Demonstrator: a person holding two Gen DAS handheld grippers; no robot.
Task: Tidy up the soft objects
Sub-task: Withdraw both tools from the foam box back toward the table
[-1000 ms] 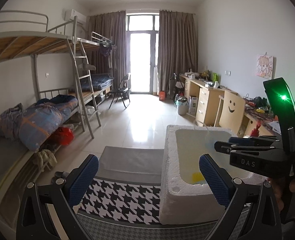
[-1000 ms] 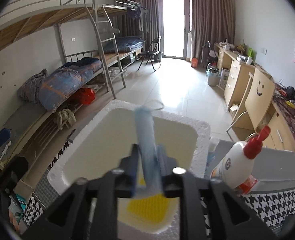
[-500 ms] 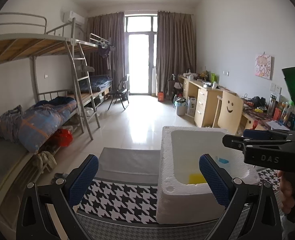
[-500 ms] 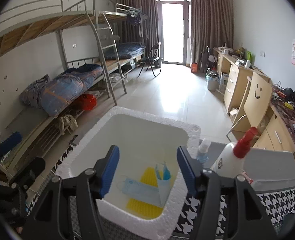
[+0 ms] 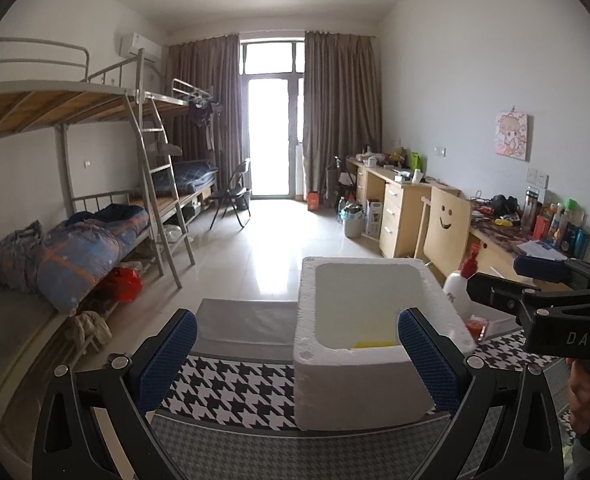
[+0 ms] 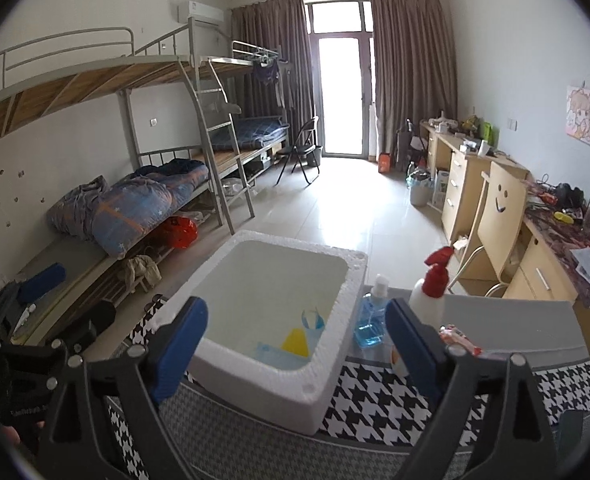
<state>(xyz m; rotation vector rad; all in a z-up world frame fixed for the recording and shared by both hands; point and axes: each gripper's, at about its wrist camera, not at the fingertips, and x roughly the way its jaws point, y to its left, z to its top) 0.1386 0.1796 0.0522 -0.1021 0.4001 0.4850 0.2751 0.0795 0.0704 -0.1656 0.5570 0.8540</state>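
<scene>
My right claw (image 6: 295, 344) opening, nothing between pads; face mask (image 6: 273, 350) lies in foam box (image 6: 335, 344) just ahead, beside yellow cloth (image 6: 295, 342), gathered there for tidying; left claw (image 5: 295, 348) spread, empty.

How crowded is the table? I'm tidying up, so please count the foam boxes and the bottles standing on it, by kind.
Foam box: 1
Bottles: 2 (blue-liquid pump bottle, white spray bottle with red trigger)
Total: 3
</scene>
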